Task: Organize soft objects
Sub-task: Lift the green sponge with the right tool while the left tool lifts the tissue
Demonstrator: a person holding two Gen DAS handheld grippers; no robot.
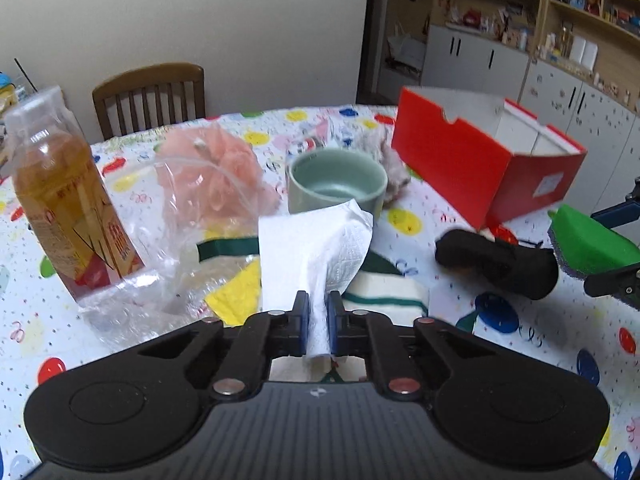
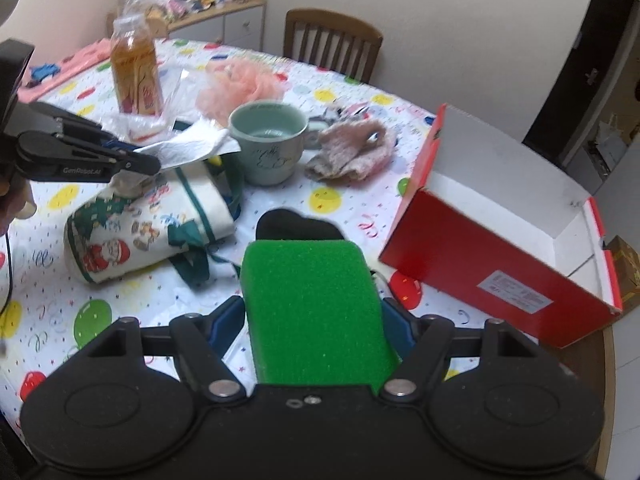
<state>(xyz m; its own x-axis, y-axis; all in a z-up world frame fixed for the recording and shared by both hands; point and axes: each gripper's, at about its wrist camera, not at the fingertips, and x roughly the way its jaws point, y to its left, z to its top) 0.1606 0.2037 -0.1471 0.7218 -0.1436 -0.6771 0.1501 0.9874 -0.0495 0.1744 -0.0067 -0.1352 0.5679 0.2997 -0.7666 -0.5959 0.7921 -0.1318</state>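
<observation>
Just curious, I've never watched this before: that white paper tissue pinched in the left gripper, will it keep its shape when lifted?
Probably not. The tissue already crumples and fans out above the left gripper, so it looks floppy. It seems very light, and thin enough to tear.

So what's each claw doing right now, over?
Left claw shut on white paper tissue. Right claw grips green foam sponge. Red cardboard box open, unobstructed.

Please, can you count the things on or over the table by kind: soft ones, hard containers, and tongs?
Soft things: 6 (tissue, green sponge, pink puff, pink cloth, black sock, Christmas bag)
Hard containers: 3 (bottle, cup, red box)
Tongs: 2 (left tongs, right tongs)
Total: 11
</observation>
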